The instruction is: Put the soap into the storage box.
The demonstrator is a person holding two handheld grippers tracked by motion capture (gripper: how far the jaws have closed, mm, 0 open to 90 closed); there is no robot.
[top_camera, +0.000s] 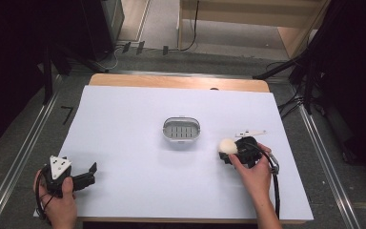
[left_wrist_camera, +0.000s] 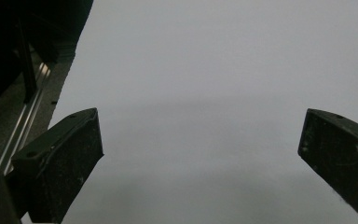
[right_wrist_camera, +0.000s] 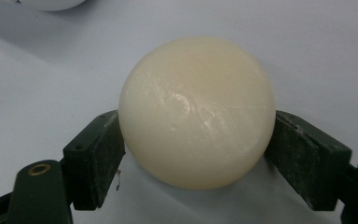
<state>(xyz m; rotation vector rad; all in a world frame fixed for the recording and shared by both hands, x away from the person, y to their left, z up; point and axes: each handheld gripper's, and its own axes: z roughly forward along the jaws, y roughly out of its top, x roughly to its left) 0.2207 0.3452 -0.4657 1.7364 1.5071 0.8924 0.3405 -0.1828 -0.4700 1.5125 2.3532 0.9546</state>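
1. We count one cream soap bar (right_wrist_camera: 196,112), one soap dish (top_camera: 181,130), two grippers.
2. Right gripper (top_camera: 232,151) clamps the soap bar between its jaws; dish just beyond.
3. Left gripper (left_wrist_camera: 200,154) jaws wide apart, holding nothing.

Around my work area: table, cover sheet, dish, clip and stands.

I see a white sheet (top_camera: 138,186) covering most of the wooden table (top_camera: 171,81), whose bare edge shows along the far side. Near the sheet's middle sits a small oval dish (top_camera: 181,130) with a slotted insert, standing flat. To its right lies a thin white clip-like piece (top_camera: 250,132), too small for me to make out. Metal rails (top_camera: 24,148) run along both sides of the table on the grey floor. Dark stand legs (top_camera: 286,67) and cables (top_camera: 190,33) sit beyond the far edge, in front of a wooden platform (top_camera: 248,19).
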